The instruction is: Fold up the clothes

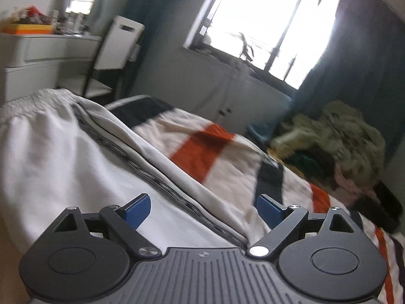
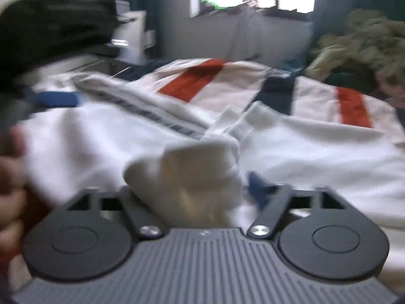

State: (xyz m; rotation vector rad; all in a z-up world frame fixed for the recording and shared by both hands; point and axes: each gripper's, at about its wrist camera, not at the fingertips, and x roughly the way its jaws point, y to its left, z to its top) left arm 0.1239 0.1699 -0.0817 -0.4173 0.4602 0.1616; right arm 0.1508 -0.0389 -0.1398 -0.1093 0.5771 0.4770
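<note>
Bed with striped cover carries white shorts. Left hand-held gripper wide open above them; right hand-held gripper pinches bunched white fabric, probably for folding.

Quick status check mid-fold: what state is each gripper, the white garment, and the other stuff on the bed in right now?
left gripper: open, fingers spread over the garment, holding nothing.
right gripper: a bunched fold of white cloth sits between its fingers; the view is too blurred to tell whether it is clamped.
white garment: spread on the bed, rumpled, not folded.
striped blanket: laid flat under the garment.
pile of clothes: heaped, unfolded.
</note>
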